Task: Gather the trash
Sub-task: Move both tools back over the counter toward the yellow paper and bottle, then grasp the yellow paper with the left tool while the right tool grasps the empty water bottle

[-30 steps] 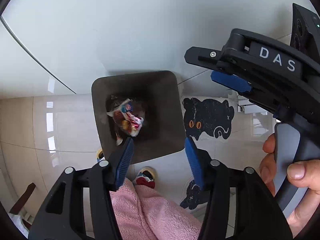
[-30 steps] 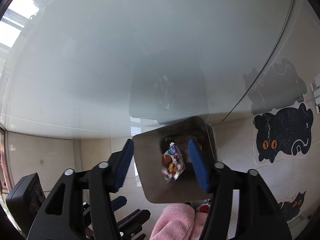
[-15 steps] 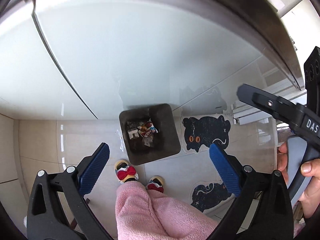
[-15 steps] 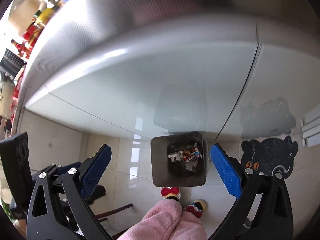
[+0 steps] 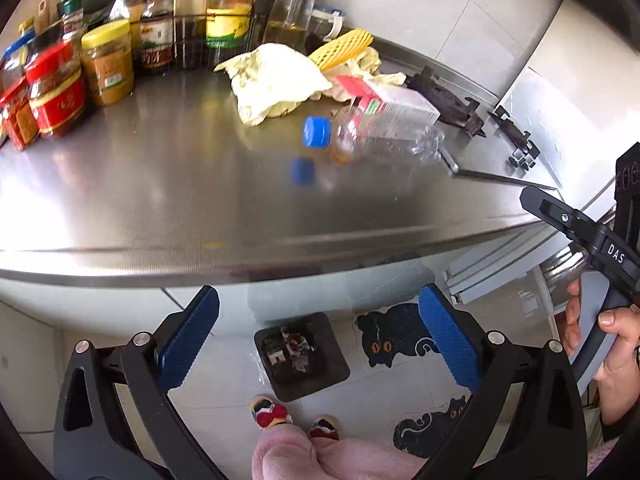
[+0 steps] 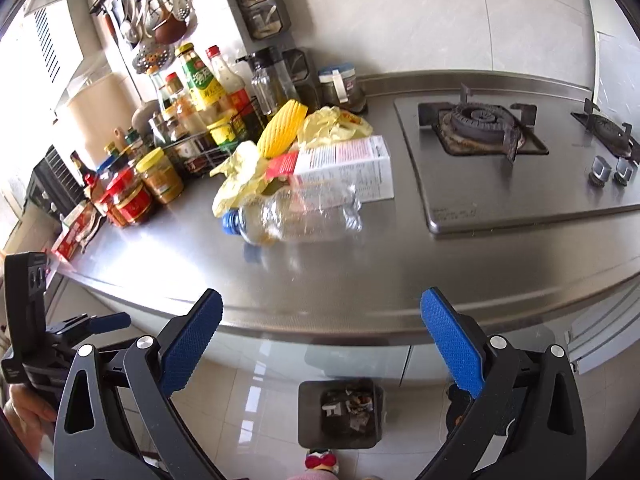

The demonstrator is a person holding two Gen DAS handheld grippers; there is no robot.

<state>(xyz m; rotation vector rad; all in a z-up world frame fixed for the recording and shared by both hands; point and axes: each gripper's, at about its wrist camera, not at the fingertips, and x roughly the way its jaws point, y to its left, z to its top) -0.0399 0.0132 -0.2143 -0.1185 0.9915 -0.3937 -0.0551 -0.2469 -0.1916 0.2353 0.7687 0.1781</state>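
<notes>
On the steel counter (image 5: 160, 184) (image 6: 360, 280) lies a clear plastic bottle (image 5: 384, 140) (image 6: 304, 216) with a blue cap, on its side. Behind it are a white and red carton (image 5: 392, 104) (image 6: 344, 164), a crumpled yellow bag (image 5: 276, 76) (image 6: 240, 176) and a yellow foam net (image 5: 340, 48) (image 6: 282, 128). A dark bin (image 5: 302, 356) (image 6: 340, 414) with wrappers inside stands on the floor below the counter edge. My left gripper (image 5: 318, 340) and right gripper (image 6: 320, 342) are both open and empty, raised in front of the counter, above the bin.
Jars and sauce bottles (image 5: 108, 60) (image 6: 160, 176) crowd the counter's back left. A gas hob (image 6: 480, 132) (image 5: 452, 108) lies to the right. Cat-shaped mats (image 5: 396, 336) lie on the tiled floor. A person's slippers (image 5: 272, 416) and pink trouser legs (image 5: 320, 460) are below; a hand (image 5: 612, 360) holds the right gripper.
Both grippers have risen from just over the bin to counter height and opened wider. The wrapper that was between the jaws now lies in the bin. The counter top has come into view.
</notes>
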